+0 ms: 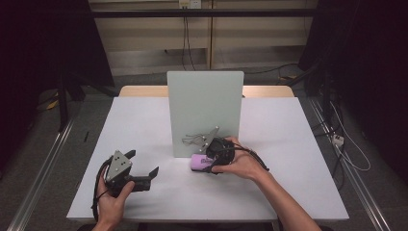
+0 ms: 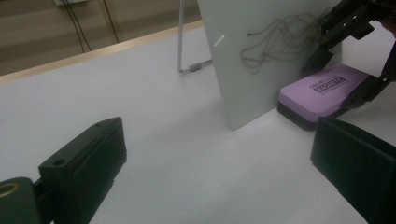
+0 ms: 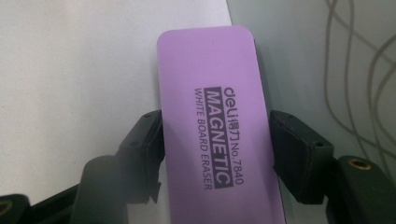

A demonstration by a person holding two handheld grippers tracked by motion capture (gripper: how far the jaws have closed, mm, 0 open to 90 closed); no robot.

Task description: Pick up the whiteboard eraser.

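A purple whiteboard eraser [image 1: 198,161] [image 2: 312,93] [image 3: 205,79], printed "MAGNETIC", lies flat on the white table [image 1: 139,120] at the foot of an upright pale-green whiteboard [image 1: 204,103] [image 2: 261,42]. Thin dark scribbles [image 1: 194,140] [image 2: 275,42] mark the board's lower part. My right gripper [image 1: 209,162] [image 3: 215,154] comes in from the right, its jaws pressed against the eraser's two long sides. At the front left of the table my left gripper [image 1: 143,162] [image 2: 219,158] rests open with nothing between its fingers, pointing toward the board and eraser.
The board stands on a thin wire foot [image 2: 194,68] near the table's middle. A wooden strip [image 1: 139,90] runs along the table's far edge. Cables [image 1: 346,144] lie on the floor to the right.
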